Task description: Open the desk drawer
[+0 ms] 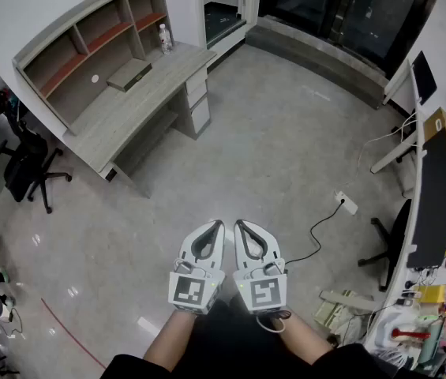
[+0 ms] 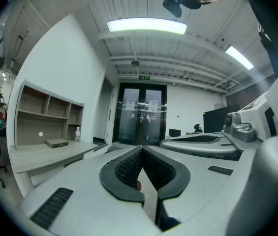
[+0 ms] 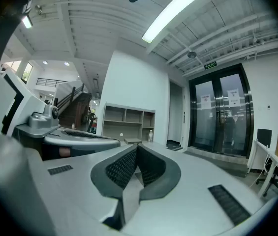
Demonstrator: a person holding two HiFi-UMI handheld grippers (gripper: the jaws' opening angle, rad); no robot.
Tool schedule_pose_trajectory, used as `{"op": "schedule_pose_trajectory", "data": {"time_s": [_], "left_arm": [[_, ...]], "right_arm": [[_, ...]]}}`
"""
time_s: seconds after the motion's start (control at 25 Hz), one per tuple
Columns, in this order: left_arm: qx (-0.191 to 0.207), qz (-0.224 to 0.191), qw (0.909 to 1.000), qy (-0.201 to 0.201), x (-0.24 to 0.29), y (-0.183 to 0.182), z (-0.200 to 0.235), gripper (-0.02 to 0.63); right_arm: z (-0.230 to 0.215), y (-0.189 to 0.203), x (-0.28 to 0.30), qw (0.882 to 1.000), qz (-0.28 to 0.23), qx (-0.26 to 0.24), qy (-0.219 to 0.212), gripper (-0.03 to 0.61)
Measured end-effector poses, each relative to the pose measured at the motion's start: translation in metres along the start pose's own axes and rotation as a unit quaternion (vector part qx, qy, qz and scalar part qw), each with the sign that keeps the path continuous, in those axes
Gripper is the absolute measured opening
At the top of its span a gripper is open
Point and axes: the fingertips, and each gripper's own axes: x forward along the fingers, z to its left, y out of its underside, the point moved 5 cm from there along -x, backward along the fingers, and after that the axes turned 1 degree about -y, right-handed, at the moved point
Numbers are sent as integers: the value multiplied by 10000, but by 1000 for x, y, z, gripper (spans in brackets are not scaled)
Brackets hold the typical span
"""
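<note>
A grey desk (image 1: pixel 136 105) with a shelf hutch stands far off at the upper left of the head view, its white drawer stack (image 1: pixel 197 101) at the right end. The same desk (image 2: pixel 50 154) shows at left in the left gripper view and the hutch (image 3: pixel 128 124) ahead in the right gripper view. My left gripper (image 1: pixel 219 224) and right gripper (image 1: pixel 238 224) are held side by side, low in the middle, well away from the desk. Both are shut with nothing between the jaws, tips touching in the left gripper (image 2: pixel 141 147) and right gripper (image 3: pixel 137 146) views.
A book (image 1: pixel 129 74) and a bottle (image 1: pixel 164 38) sit on the desk. A black office chair (image 1: pixel 27 168) stands left of it. At the right are a white table with a monitor (image 1: pixel 424 77), a cable and power strip (image 1: pixel 346 203), and a cluttered bench (image 1: pixel 428 306). Glass doors (image 2: pixel 141 118) lie ahead.
</note>
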Motion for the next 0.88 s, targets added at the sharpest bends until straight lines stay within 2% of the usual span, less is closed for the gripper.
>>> {"op": "schedule_pose_trajectory", "data": {"time_s": [0.4,0.6,0.88], "left_arm": [[-11,146,9999,-33,20,6,-4,3],[31,243,9997,-30,41,12,-15,3],[13,395,9989,-264,76,18,-26,3]], "right_arm": [[-19,9,6,10000,-5,77,-18,6],[-43,18,8,9998,30,189,-27,6],[-81,32,18,9993,121,247,-247,6]]}}
